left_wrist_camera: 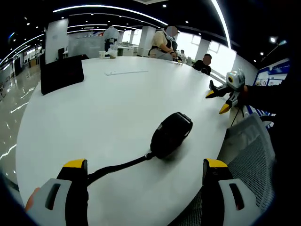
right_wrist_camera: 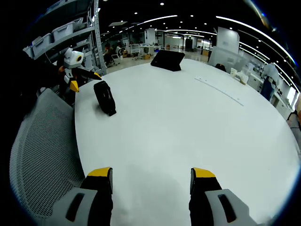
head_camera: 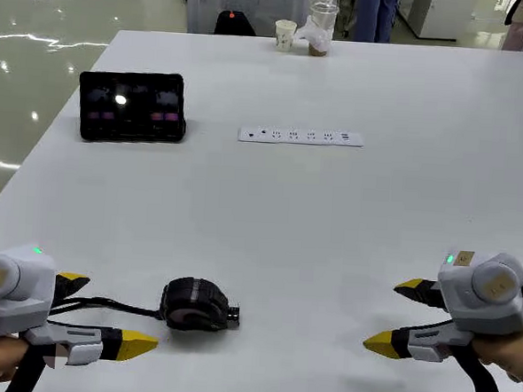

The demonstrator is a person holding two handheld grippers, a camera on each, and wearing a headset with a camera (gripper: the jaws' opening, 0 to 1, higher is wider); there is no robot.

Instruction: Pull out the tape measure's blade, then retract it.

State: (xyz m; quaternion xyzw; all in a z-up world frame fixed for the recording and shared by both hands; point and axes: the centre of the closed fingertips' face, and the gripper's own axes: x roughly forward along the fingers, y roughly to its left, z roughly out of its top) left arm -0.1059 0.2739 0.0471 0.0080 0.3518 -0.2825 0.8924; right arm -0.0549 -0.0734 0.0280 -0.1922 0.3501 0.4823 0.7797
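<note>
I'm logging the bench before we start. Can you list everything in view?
tape measure: one, black, near edge of the table, left of centre, blade not drawn out
strap: one, black, runs from the tape measure toward the left gripper
power strip: one, white, flat at mid-table
screen device: one, black, propped up at far left
paper cup: one, white, far edge
plastic cup: one, clear, beside the paper cup
table: one, white
chair: one, grey mesh, at the near edge
left gripper: one, grey with yellow tips, open, at the strap
right gripper: one, same colours, open, over bare table at near right
</note>
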